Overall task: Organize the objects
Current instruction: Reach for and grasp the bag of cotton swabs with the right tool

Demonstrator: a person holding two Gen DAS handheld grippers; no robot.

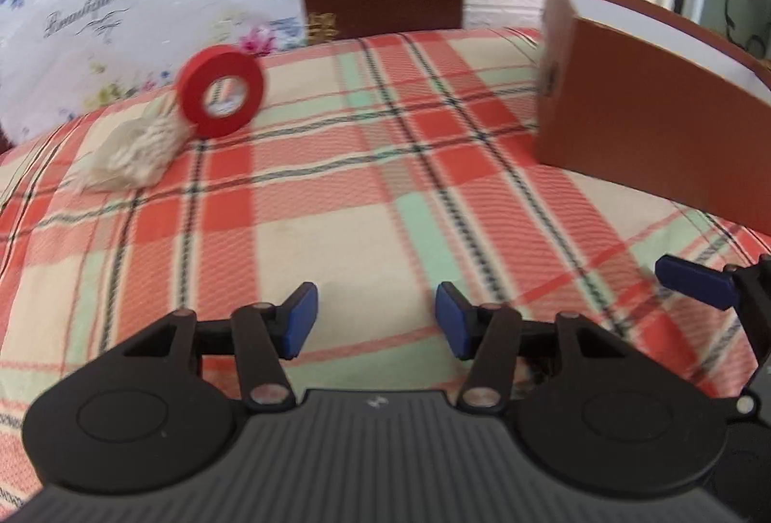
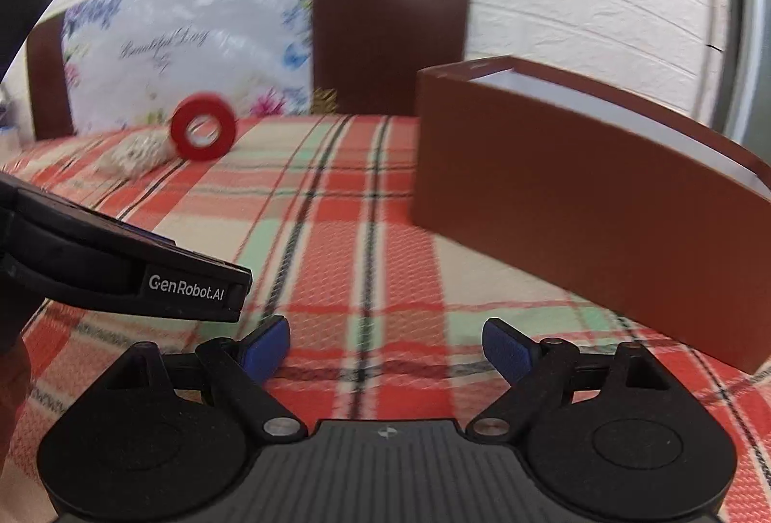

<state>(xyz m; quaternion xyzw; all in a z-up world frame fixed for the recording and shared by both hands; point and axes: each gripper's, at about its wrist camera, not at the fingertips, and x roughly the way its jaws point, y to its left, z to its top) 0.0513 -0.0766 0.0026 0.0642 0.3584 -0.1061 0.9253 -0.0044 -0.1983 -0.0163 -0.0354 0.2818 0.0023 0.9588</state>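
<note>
Up and to the left of our left gripper (image 1: 376, 323), well apart, one red tape roll (image 1: 220, 90) stands on edge touching one cream rope bundle (image 1: 131, 154). One open brown box (image 1: 641, 128) sits right. Both our left and right gripper (image 2: 385, 352) are spread, gripping nothing; left is nearer.

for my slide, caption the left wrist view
Open left tongs over plaid cloth, red tape roll far left, brown box right.

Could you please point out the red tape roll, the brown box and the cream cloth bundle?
red tape roll (image 1: 192, 99): left wrist view, red face.
brown box (image 2: 554, 205): right wrist view, front wall.
cream cloth bundle (image 1: 130, 157): left wrist view, middle.
</note>
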